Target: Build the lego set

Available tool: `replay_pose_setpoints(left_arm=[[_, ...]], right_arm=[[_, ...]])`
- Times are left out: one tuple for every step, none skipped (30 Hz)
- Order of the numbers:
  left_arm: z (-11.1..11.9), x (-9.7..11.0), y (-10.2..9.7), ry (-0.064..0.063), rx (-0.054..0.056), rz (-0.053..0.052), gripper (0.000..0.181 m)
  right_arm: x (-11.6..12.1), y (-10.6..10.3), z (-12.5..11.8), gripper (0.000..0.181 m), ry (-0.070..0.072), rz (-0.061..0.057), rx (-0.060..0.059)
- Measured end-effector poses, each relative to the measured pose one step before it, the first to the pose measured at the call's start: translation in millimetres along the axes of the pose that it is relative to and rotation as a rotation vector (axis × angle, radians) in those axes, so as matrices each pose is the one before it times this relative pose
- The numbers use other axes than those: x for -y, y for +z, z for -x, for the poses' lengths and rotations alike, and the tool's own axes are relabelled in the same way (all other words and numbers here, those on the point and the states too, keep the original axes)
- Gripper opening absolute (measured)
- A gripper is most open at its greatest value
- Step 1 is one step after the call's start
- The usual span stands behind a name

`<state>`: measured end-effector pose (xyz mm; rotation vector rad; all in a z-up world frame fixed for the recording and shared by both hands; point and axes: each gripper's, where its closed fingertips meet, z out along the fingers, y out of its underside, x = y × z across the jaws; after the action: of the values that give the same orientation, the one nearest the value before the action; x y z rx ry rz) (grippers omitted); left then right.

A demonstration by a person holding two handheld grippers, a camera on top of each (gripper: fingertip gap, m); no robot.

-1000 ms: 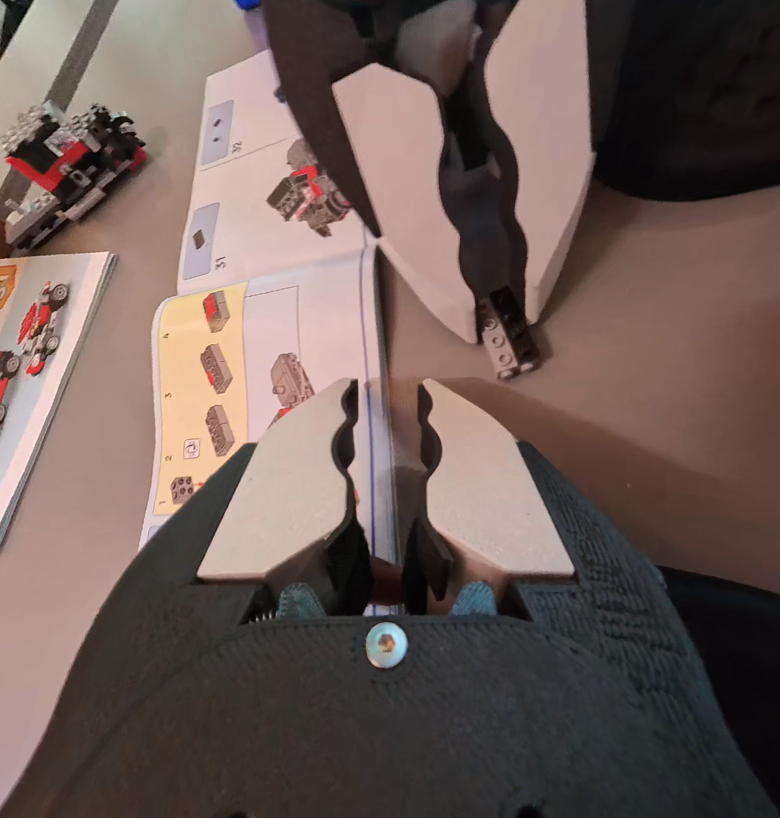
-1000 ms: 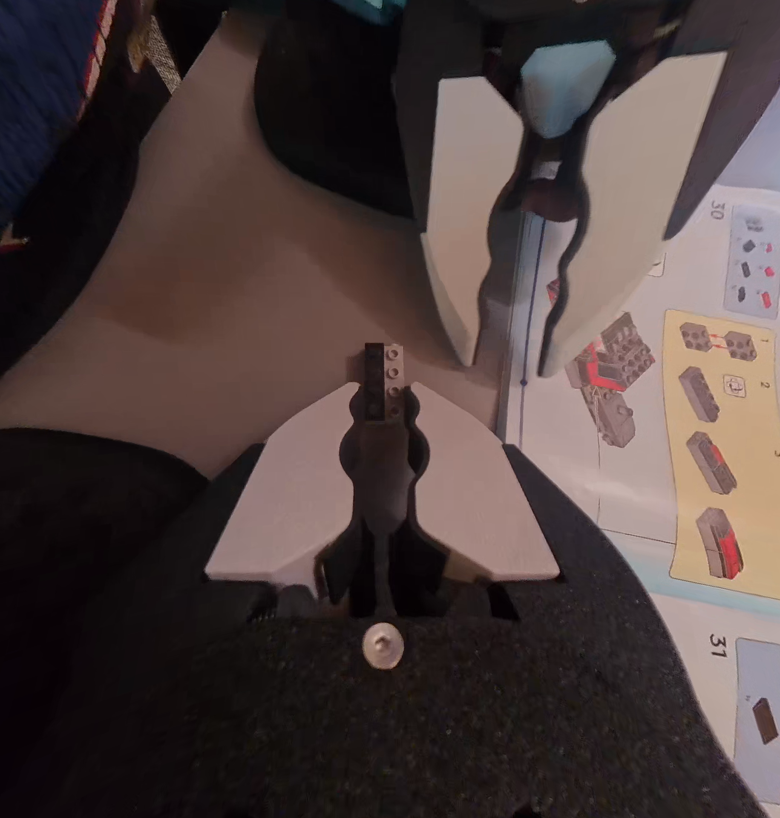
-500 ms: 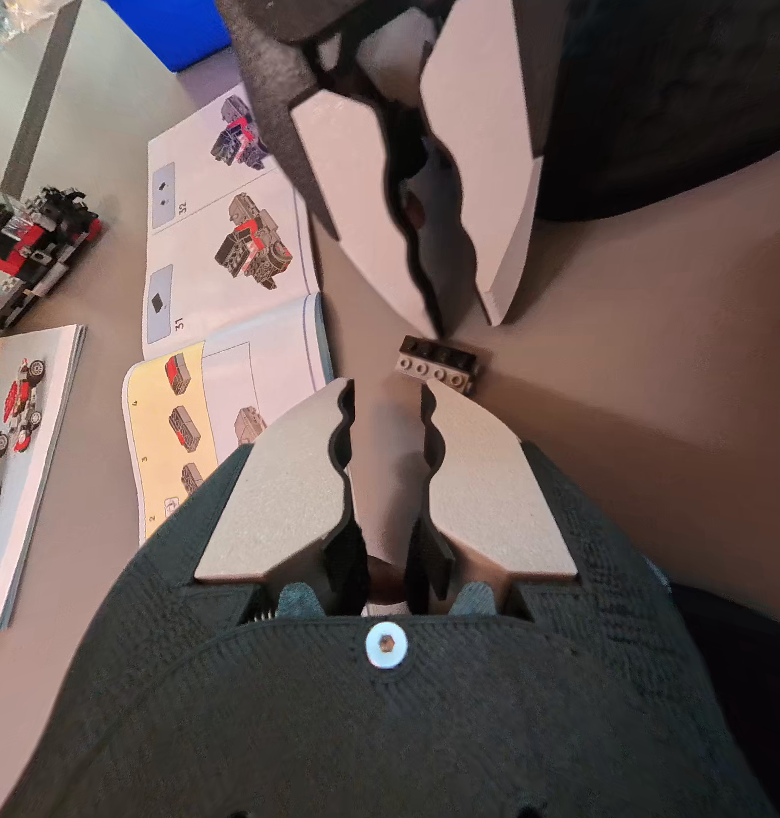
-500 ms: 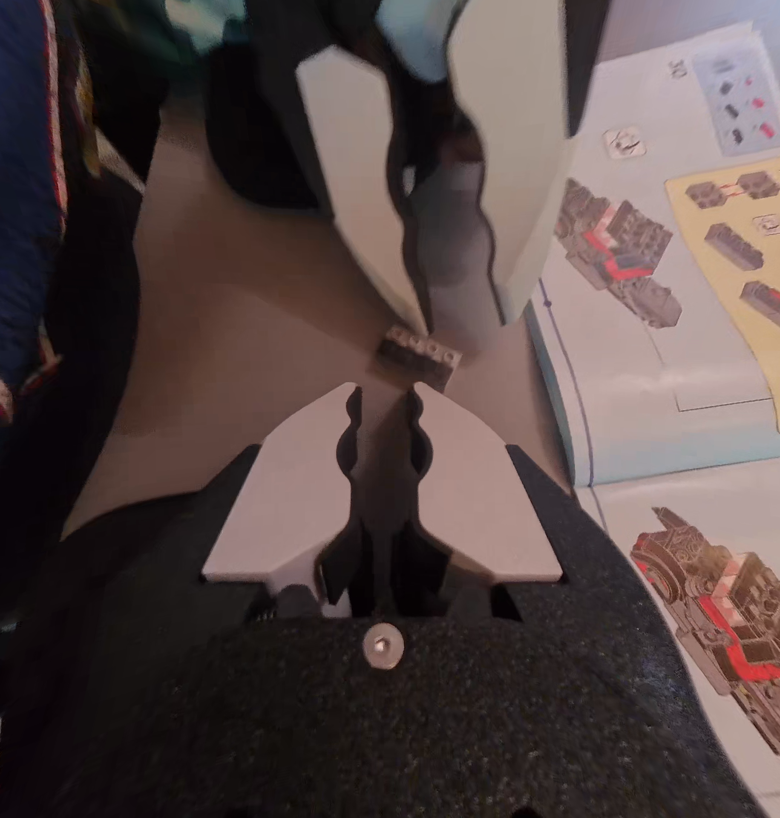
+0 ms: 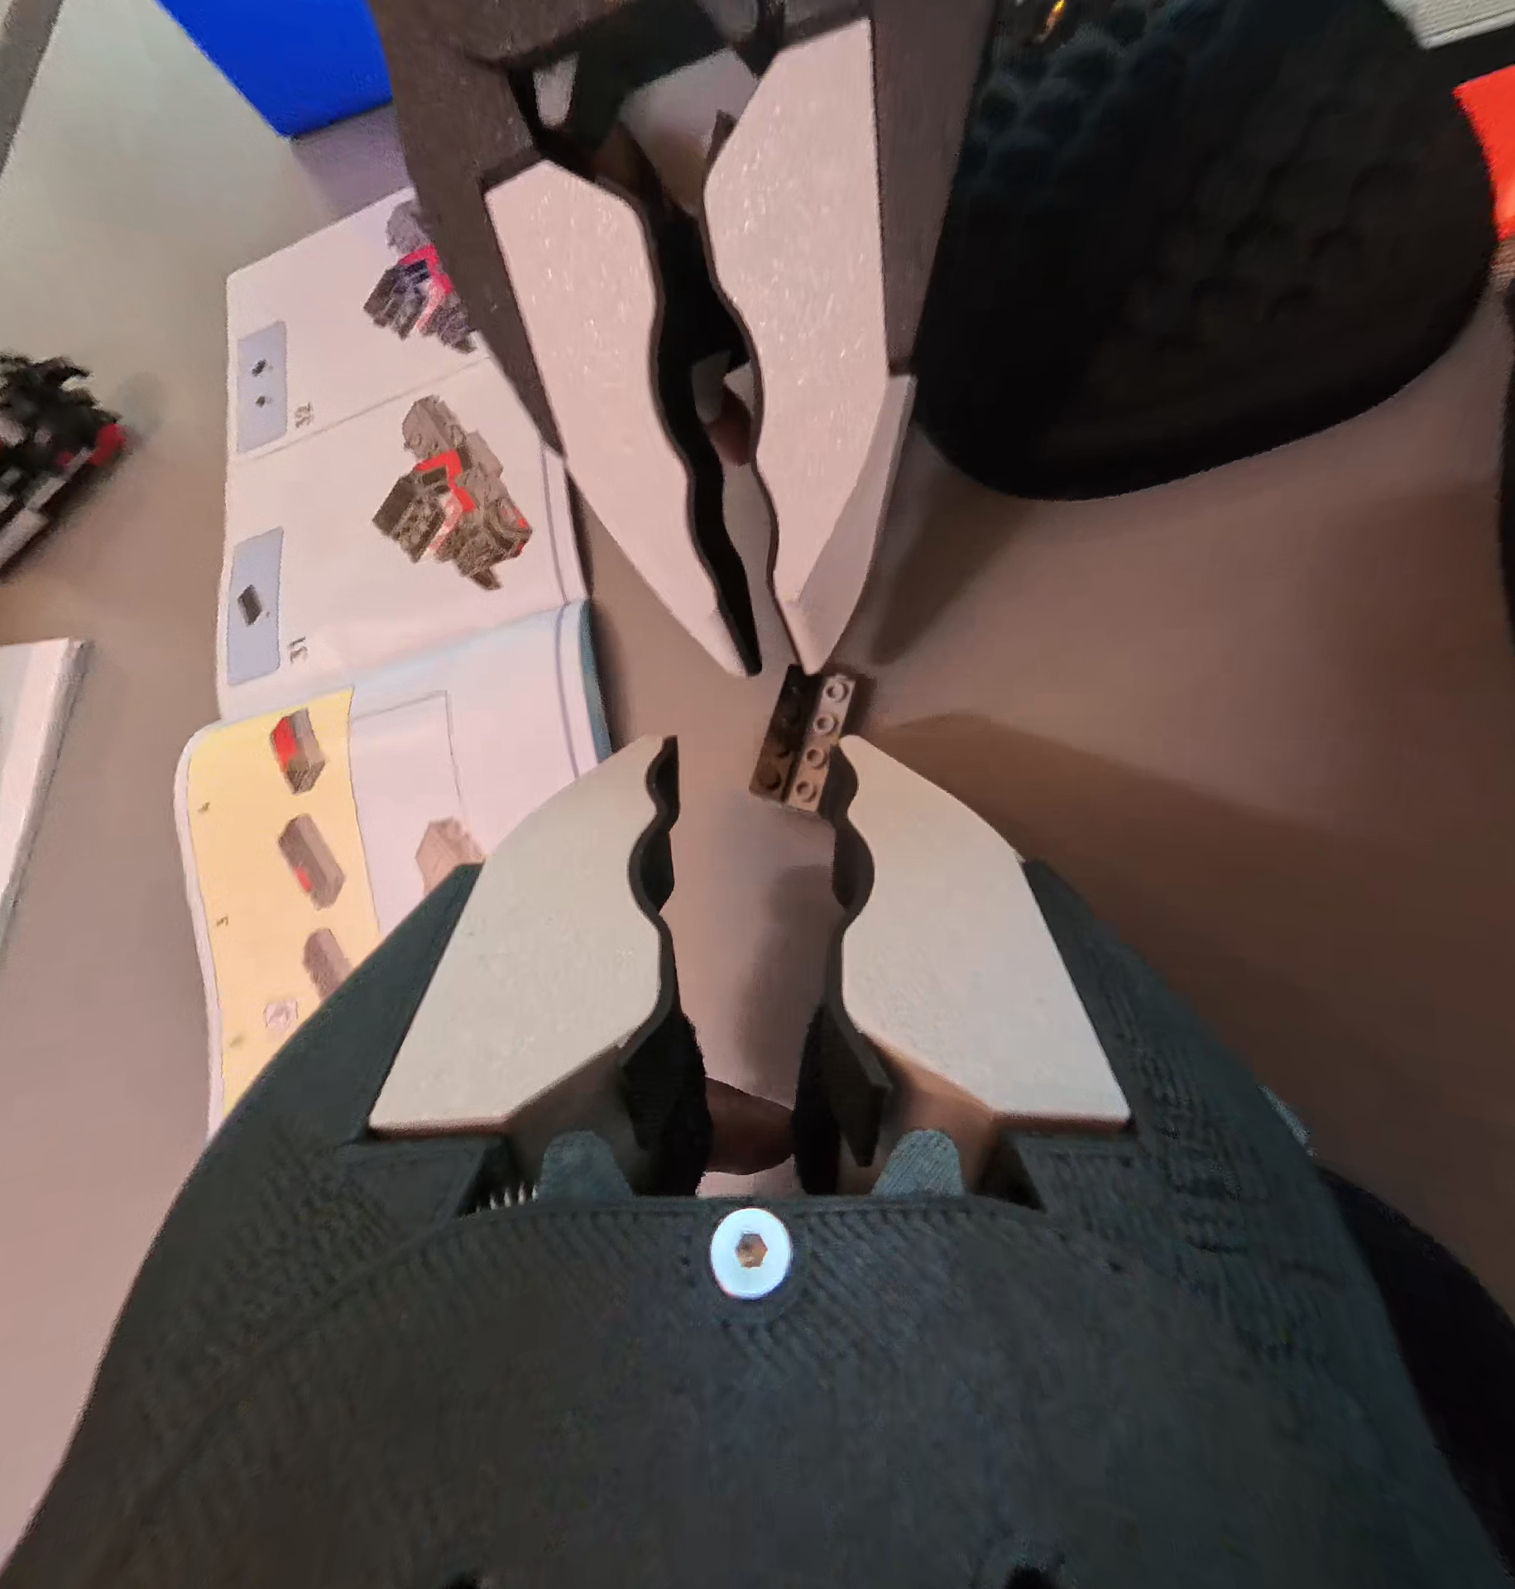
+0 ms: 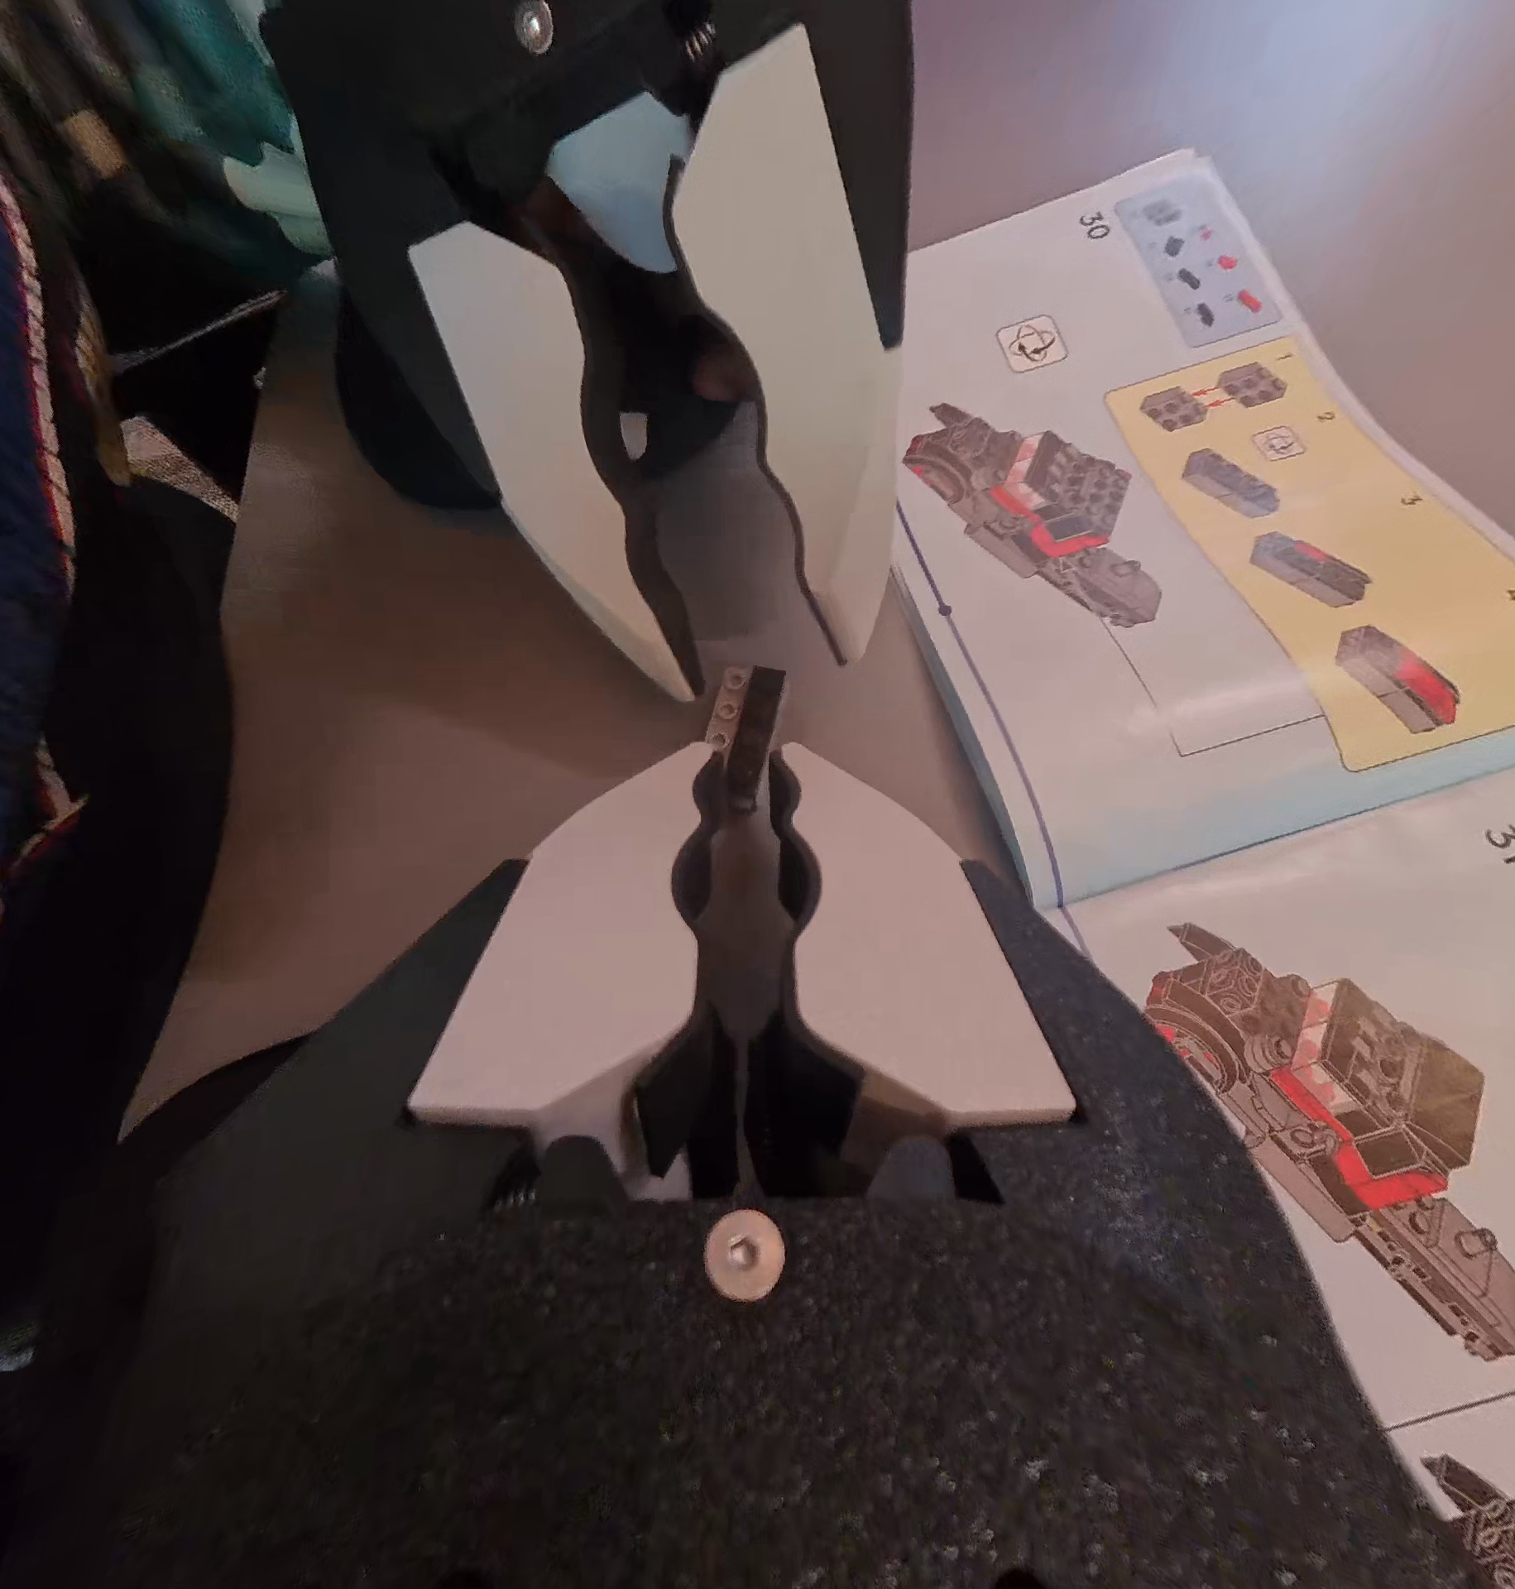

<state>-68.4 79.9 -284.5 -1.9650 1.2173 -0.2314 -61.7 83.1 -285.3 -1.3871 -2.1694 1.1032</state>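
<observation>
Right tool (image 6: pixel 745 750) of mine seems to pinch the black-and-grey brick pair (image 6: pixel 749 731) at its tips, though blur leaves doubt; left tool (image 5: pixel 754 752) gapes empty beside the instruction booklet (image 5: pixel 375 533) on the desk (image 5: pixel 1166 688).

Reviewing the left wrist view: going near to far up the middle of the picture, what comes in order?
left gripper → small black-and-grey brick piece on the table → right gripper pointing back toward the camera

We see the brick assembly (image 5: pixel 805 744) on the table (image 5: pixel 1166 774) between both grippers' tips — instruction booklet (image 5: pixel 375 550) left, partly built model (image 5: pixel 23 464) farther left.
</observation>
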Motion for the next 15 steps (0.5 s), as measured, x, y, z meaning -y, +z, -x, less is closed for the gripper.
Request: replay_pose_setpoints(left_arm=[[-2.16, 1.22, 2.62, 0.0025, -0.0407, -0.0081, 0.033], [-3.26, -0.43, 3.27, -0.0026, -0.0441, 0.0027, 0.032], [-1.84, -2.54, 3.46, -0.0048, -0.0314, 0.015, 0.029], [-0.69, -4.37, 2.98, -0.0038, -0.0182, 0.0265, 0.021], [-1.06, -1.71, 1.3, -0.0036, -0.0149, 0.0096, 0.018], [-1.02, 0.47, 0.04, -0.0016, -0.0077, -0.0054, 0.018], [-0.48, -0.16, -0.19, 0.0022, -0.0007, -0.0017, 0.018], [-0.61, 0.07, -0.03, 0.0027, -0.0003, -0.0021, 0.018], [-0.19, 0.06, -0.07, 0.0022, 0.0011, -0.0009, 0.018], [-0.13, -0.01, 0.02, 0.0015, 0.0014, -0.0006, 0.017], [0.01, -0.03, -0.06, 0.0, 0.0004, -0.0005, 0.017], [-0.02, 0.12, -0.04, -0.0006, 0.0001, -0.0004, 0.017], [0.04, 0.18, 0.11, 0.0006, 0.0014, -0.0005, 0.017], [-0.01, 0.08, 0.08, 0.0021, 0.0033, -0.0004, 0.017], [-0.16, 0.05, 0.0, 0.0039, 0.0035, -0.0002, 0.017]], right_arm=[[0.08, 1.31, -0.06, 0.011, 0.0041, 0.0037, -0.0018], [-0.58, 1.75, 0.07, 0.011, 0.0062, 0.0079, -0.0004], [-1.21, 1.73, -0.39, 0.011, 0.0082, 0.0123, -0.0024], [-1.91, 1.6, 0.45, 0.011, 0.004, 0.0159, 0.0011], [-0.93, 1.0, -0.7, 0.01, -0.0003, 0.0085, -0.0086], [0.46, 0.07, -0.39, 0.008, -0.0048, 0.0003, -0.0069], [-0.26, 0.09, -0.03, 0.007, -0.0047, 0.0062, -0.0025], [-0.03, 0.12, 0.41, 0.007, -0.0042, 0.0078, 0.0011], [0.01, 0.02, -0.01, 0.007, -0.0042, 0.0087, -0.0001], [0.09, 0.05, 0.12, 0.008, -0.0018, 0.0087, 0.0016], [-0.07, 0.16, 0.22, 0.009, 0.0013, 0.0099, 0.004], [-1.43, 0.48, -1.08, 0.013, 0.0025, 0.0185, -0.0048], [-0.49, 0.47, -0.58, 0.014, 0.0011, 0.0114, -0.002], [-0.21, 0.38, 1.12, 0.012, -0.0038, 0.0085, 0.0092], [-0.17, 0.06, 1.02, 0.008, -0.0106, 0.0072, 0.0061]])
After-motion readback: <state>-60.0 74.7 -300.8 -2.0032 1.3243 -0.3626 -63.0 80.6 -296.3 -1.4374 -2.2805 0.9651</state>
